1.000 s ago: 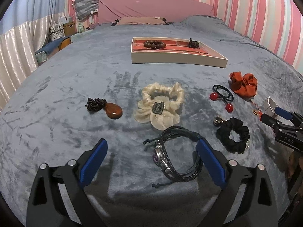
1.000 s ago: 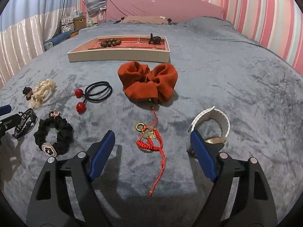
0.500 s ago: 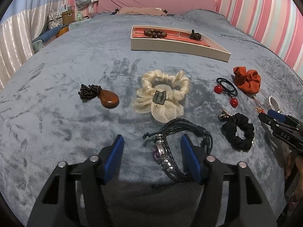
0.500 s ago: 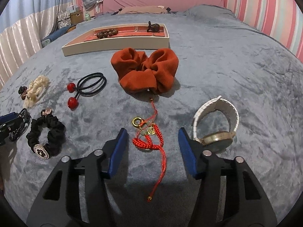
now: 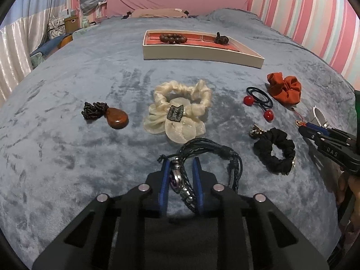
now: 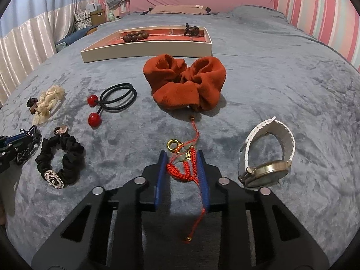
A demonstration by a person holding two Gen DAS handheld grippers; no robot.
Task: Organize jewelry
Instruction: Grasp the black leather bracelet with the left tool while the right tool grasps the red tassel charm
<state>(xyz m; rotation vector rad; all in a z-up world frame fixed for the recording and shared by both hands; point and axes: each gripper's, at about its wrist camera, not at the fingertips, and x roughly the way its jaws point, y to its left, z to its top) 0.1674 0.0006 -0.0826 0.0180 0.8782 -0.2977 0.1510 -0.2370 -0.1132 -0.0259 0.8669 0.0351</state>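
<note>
We close the left hand-held gripper [image 5: 180, 180] around the black braided leather bracelet [image 5: 209, 157] and the right hand-held gripper [image 6: 183, 171] around the red knotted cord charm [image 6: 183, 168], both lying on the grey velvet bed [image 5: 67, 148], to lift them toward the cream, red-lined tray [image 5: 198, 52].

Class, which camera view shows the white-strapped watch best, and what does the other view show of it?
The right wrist view: the watch lies whole on the blanket, its white strap looped up and its gold case on edge. The left wrist view catches only a sliver of its strap at the right edge, behind the right gripper.

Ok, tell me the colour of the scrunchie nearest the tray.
Burnt orange scrunchie; clearest in the right wrist view.
</note>
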